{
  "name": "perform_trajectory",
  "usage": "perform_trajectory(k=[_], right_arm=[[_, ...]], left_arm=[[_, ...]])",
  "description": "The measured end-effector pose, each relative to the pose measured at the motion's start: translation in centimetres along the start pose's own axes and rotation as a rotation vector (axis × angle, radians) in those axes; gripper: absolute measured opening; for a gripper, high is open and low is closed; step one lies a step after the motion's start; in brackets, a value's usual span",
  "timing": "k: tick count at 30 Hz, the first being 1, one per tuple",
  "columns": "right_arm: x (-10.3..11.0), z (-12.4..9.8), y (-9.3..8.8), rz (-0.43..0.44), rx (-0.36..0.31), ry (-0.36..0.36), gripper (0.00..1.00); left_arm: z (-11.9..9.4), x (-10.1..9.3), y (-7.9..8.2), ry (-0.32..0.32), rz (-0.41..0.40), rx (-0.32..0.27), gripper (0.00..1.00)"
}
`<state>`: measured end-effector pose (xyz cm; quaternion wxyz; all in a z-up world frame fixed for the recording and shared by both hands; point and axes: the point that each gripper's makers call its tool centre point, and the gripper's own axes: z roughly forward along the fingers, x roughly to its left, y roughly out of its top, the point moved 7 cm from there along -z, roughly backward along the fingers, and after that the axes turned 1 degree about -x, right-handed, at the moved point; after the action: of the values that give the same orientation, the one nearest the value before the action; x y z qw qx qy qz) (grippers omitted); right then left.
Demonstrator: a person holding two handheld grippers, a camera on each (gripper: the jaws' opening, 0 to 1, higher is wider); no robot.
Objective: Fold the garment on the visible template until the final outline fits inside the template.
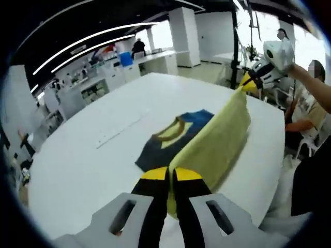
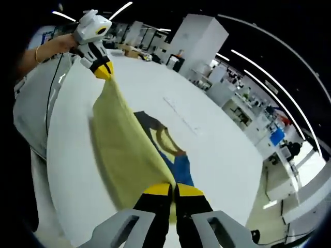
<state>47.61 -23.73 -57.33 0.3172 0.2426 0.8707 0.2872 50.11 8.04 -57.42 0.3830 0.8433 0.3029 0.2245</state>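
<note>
In the left gripper view I have my left gripper [image 1: 170,174] clamped on the garment [image 1: 214,139], its yellow-tipped jaws pressed together with the yellow cloth pinched between them at one corner. From that pinch the cloth runs up and away in a taut, lifted edge to my right gripper [image 1: 247,85], which comes in at the upper right and bites the far corner with its own yellow tips closed on the fabric.

The right gripper view gives me the same hold from the other end: the right gripper [image 2: 173,190] is closed tight on the garment [image 2: 124,150], and the left gripper [image 2: 103,70] shows at the upper left, held by a hand [image 2: 77,39], gripping the opposite corner.

The garment is a soft yellow piece where I hold it, hanging as a broad smooth sheet between the two grippers, raised off the table [image 1: 93,155]. Its lower part still lies on the white tabletop, and there I see dark navy cloth, a patch of brighter blue and a curved yellow-tan neckline band. The lifted yellow panel droops toward that flat part.

A thin pale strip [image 1: 121,129] lies on the table just beyond the garment. I cannot make out a template outline on the white surface.
</note>
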Motion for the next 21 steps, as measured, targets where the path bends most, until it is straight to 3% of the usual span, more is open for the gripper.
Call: perform_trajectory(k=[5, 10, 12, 21], right_arm=[[-1.5, 1.0, 0.5, 0.024, -0.003, -0.047, 0.0], [-3.0, 1.8, 1.0, 0.065, -0.024, -0.074, 0.0], [-3.4, 2.4, 1.2, 0.066, -0.032, -0.084, 0.0], [-5.1, 4.9, 1.6, 0.084, 0.0, -0.152, 0.0]], left_arm=[[0.5, 1.1, 1.2, 0.027, -0.036, -0.029, 0.01], [1.4, 2.1, 2.2, 0.055, -0.02, -0.049, 0.01], [1.8, 2.6, 2.5, 0.082, -0.056, -0.055, 0.01], [4.0, 4.3, 3.3, 0.111, -0.02, -0.079, 0.01]])
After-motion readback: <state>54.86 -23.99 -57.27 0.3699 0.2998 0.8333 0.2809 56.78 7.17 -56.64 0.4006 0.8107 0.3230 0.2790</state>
